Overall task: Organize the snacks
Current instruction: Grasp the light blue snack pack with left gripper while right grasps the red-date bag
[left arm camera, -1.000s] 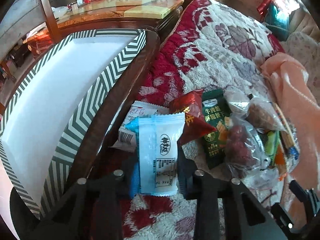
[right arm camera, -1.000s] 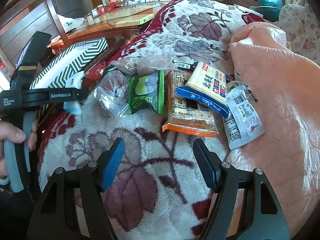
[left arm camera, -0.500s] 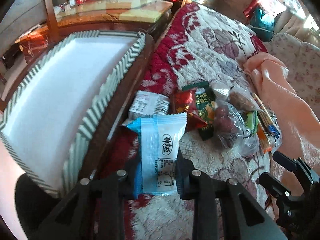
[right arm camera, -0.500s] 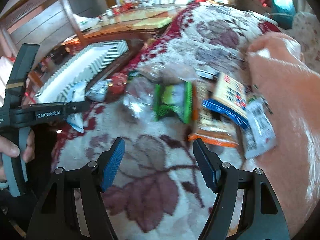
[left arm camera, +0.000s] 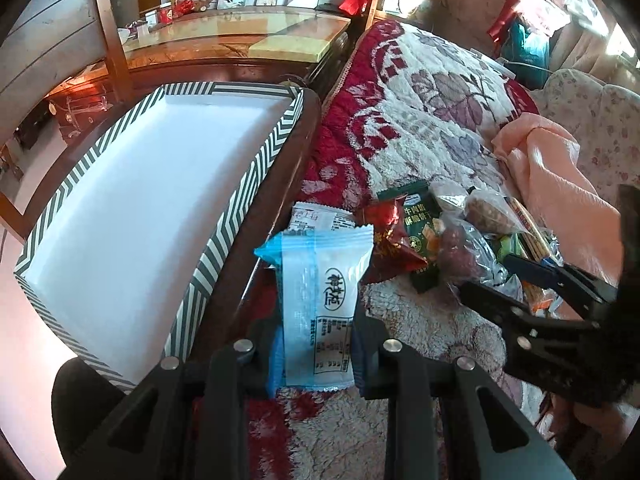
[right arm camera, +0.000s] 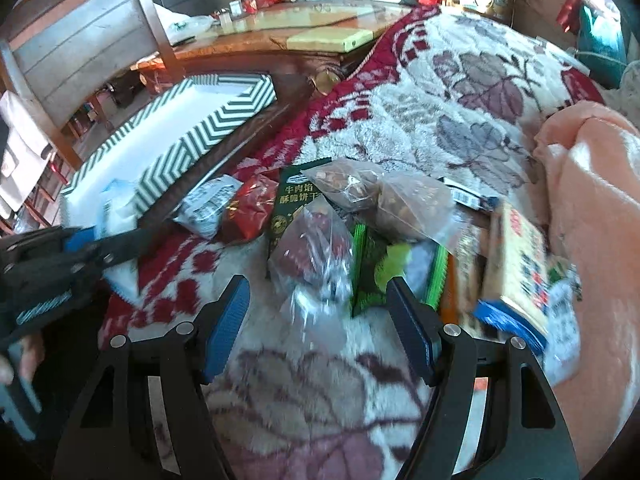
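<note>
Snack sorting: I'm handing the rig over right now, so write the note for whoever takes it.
Left tongs: shut on a light blue and white snack packet, held above the blanket beside the striped box.
Right tongs: open, holding nothing, over the blanket in front of the snack pile.
Done: one packet picked up; none visible in the box.
Left: drop this packet in the box, then move the pile, including the red pouch, green biscuit pack and clear bags of nuts.
</note>
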### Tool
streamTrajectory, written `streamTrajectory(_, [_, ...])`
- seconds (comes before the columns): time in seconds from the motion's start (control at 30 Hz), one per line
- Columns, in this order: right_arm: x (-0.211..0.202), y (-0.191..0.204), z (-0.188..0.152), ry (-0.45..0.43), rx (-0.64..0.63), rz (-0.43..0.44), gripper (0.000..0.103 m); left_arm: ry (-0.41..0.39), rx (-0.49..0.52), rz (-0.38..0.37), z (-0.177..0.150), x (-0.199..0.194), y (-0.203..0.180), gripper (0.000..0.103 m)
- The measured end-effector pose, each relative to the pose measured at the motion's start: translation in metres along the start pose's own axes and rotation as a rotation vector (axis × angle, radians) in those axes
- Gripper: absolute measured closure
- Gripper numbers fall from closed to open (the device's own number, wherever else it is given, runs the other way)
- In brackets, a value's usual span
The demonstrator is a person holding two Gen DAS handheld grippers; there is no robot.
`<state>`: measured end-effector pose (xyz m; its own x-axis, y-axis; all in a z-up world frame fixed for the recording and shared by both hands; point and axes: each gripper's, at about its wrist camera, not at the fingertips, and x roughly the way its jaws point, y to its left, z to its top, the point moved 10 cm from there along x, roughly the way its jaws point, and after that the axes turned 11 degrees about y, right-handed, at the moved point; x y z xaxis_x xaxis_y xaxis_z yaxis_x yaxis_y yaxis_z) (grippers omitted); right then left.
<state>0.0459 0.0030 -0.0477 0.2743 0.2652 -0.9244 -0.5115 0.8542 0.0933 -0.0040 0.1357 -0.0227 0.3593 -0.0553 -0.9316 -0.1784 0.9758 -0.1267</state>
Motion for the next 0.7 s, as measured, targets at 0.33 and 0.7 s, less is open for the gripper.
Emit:
streamTrajectory(0.33, [0.004,0.017,0.002,0.033,-0.065,0.100,0.072,-0.004,0.006,0.010,0.001,0.001,-0.001,0.074])
streamTrajectory(0.7, [-0.033,0.039,0.017,-0.032,-0.129,0.105,0.072,-0.061,0.013,0.048,0.017,-0.019,0.004,0.074])
